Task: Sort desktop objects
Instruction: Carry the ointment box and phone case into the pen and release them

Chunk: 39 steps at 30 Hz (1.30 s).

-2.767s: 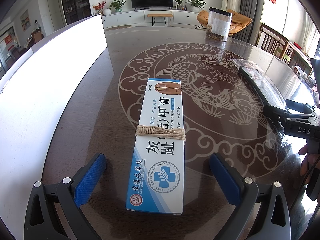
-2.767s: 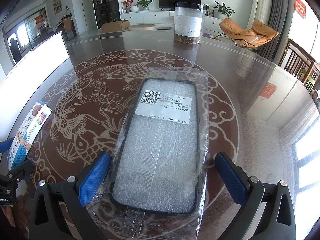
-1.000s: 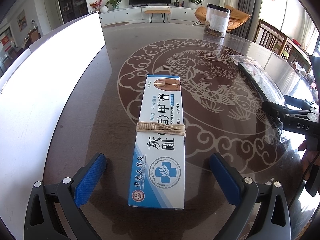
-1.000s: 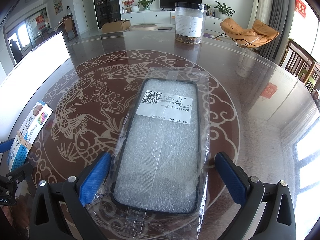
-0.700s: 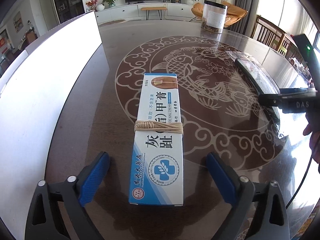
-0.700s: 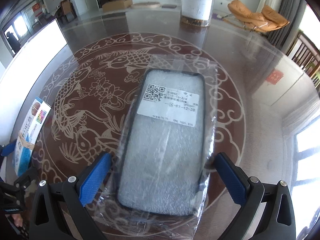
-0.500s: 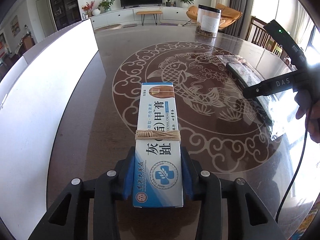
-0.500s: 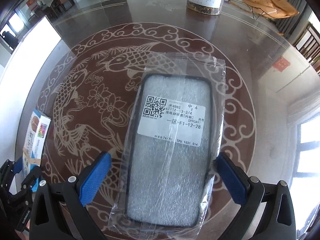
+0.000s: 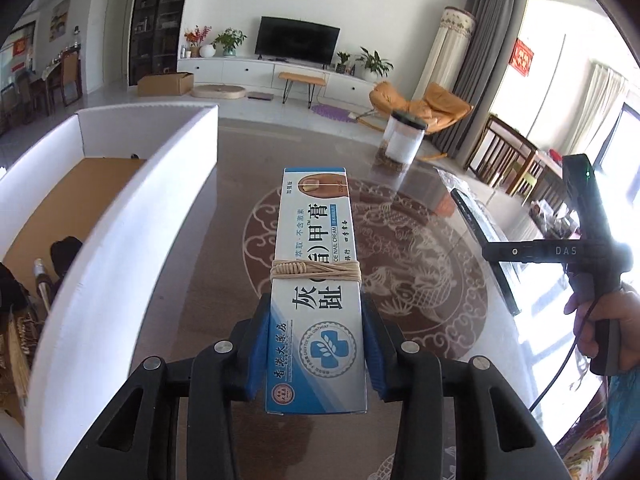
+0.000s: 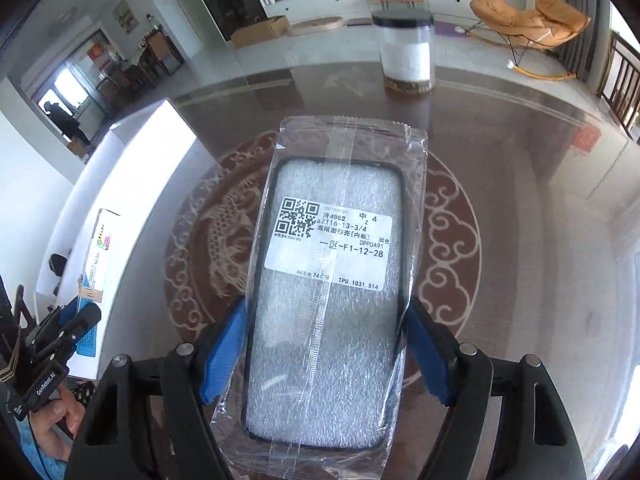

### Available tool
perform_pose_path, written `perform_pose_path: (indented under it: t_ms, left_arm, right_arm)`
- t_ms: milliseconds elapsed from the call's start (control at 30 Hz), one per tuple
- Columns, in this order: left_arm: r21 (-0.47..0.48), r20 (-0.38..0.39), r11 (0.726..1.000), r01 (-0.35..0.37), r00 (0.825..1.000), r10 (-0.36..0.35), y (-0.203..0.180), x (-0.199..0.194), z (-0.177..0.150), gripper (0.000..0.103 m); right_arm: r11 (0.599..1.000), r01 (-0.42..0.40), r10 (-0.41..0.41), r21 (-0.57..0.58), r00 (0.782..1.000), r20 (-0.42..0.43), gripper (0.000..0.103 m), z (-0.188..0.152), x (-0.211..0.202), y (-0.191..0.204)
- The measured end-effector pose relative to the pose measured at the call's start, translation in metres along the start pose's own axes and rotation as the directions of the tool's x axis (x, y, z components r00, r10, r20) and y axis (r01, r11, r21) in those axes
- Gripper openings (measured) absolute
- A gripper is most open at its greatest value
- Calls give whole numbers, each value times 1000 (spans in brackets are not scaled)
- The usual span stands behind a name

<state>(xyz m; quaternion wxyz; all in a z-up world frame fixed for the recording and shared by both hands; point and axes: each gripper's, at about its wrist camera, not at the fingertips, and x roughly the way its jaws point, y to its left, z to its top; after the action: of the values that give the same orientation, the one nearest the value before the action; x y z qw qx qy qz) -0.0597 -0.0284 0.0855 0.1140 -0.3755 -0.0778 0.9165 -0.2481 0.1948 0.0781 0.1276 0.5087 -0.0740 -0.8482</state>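
A second ago both my tools stood wide open around things lying on the dark brown bench. Now my left hand-held gripper is clamped on the near end of the blue-and-white cardboard ointment box, raised off the bench beside the white-walled carton. My right hand-held gripper is closing, its blue pads pressing the sides of the black phone case in clear plastic wrap, which is also lifted clear.
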Motion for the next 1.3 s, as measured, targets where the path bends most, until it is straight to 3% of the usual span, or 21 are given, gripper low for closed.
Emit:
perform_pose_path:
  t_ms: [133, 267, 433, 600, 700, 767, 800, 833, 867, 900, 1033, 1133, 1300]
  left_arm:
    - [-29, 69, 997, -68, 995, 70, 46, -48, 37, 41]
    - [-92, 77, 976, -199, 975, 206, 119, -82, 65, 41]
    - [-202, -16, 927, -317, 947, 320, 202, -94, 63, 41]
    - [-238, -113, 891, -386, 923, 369, 241, -82, 32, 41]
    - [-259, -160, 871, -417, 908, 387, 257, -74, 15, 41]
    - [-269, -189, 854, -445, 894, 407, 266, -70, 6, 43]
    - [-273, -193, 851, -448, 893, 408, 269, -69, 3, 46]
    - [-277, -192, 848, -452, 891, 412, 272, -69, 1, 60]
    - [-279, -187, 840, -465, 885, 427, 273, -71, 1, 77]
    - [-279, -173, 829, -484, 875, 452, 273, -72, 1, 81]
    - [-278, -101, 806, -523, 850, 517, 259, -88, -1, 82]
    - [-259, -41, 807, -531, 841, 540, 242, -98, 3, 82]
    - [-183, 61, 800, -571, 806, 589, 193, -110, 17, 90]
  right_arm:
    - [988, -105, 111, -116, 992, 52, 76, 47, -16, 82]
    - [939, -223, 246, -263, 967, 58, 76, 87, -6, 196]
    - [837, -325, 358, -440, 934, -11, 76, 95, 34, 344]
    - [802, -335, 327, -495, 939, -105, 77, 79, 115, 429]
    - [812, -344, 299, -472, 939, -170, 78, 74, 164, 443]
    - [818, -339, 287, -465, 941, -181, 85, 67, 180, 445]
    - [821, -342, 293, -457, 940, -177, 88, 67, 184, 444]
    - [825, -347, 304, -446, 938, -166, 93, 66, 184, 442]
    - [830, -350, 315, -434, 937, -151, 93, 67, 183, 440]
    - [833, -350, 322, -429, 937, -138, 94, 68, 178, 439]
    - [834, -301, 304, -462, 950, -70, 96, 70, 151, 425]
    - [837, -266, 301, -478, 954, -3, 96, 72, 123, 405]
    - [834, -209, 298, -510, 950, 98, 97, 58, 77, 366]
